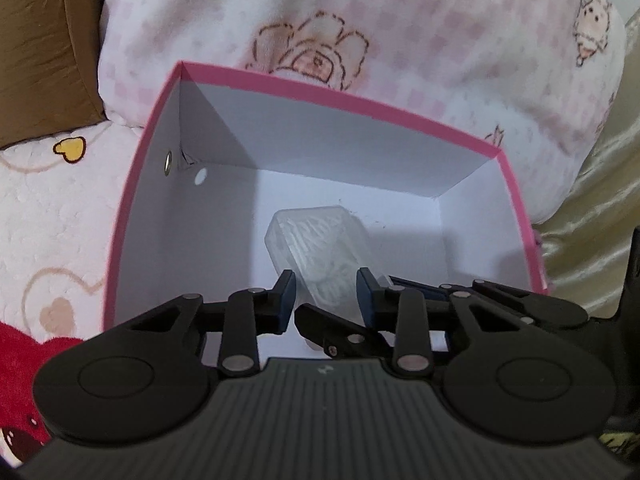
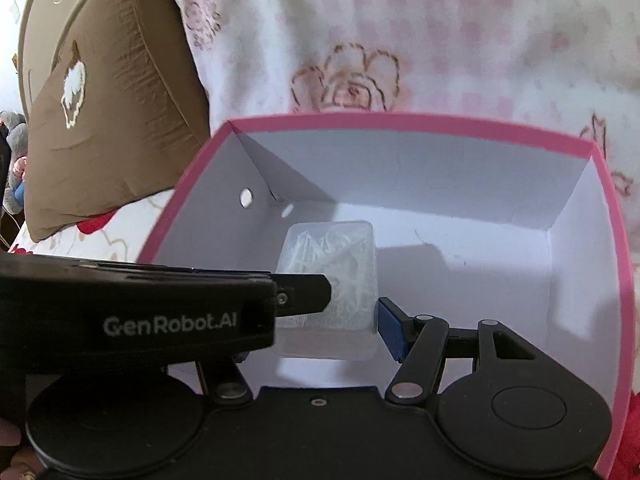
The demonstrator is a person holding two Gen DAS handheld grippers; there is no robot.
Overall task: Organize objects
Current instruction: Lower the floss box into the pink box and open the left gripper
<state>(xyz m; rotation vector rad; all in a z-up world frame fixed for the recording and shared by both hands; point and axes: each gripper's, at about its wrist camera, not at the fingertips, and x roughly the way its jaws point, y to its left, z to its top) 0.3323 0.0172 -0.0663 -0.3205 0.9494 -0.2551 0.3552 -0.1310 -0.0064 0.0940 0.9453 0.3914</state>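
Note:
A clear plastic box [image 1: 316,240] of small white pieces hangs inside the open pink box [image 1: 336,98], whose walls and floor are white. My left gripper [image 1: 326,298] is shut on its near end, with a blue pad against each side. In the right wrist view the same clear box [image 2: 332,264] sits in my right gripper [image 2: 316,332]. The right blue pad [image 2: 394,328] presses its side. The other pad is hidden behind the left gripper's black housing [image 2: 160,312]. One of the right gripper's fingers [image 1: 332,326] crosses in front of the left pads.
The pink box [image 2: 400,120] rests on soft bedding with a pink checked blanket [image 1: 400,32] behind it. A brown cushion [image 2: 112,120] leans at the back left. Gold satin fabric [image 1: 600,200] lies to the right. A plush toy [image 2: 12,152] sits at the far left edge.

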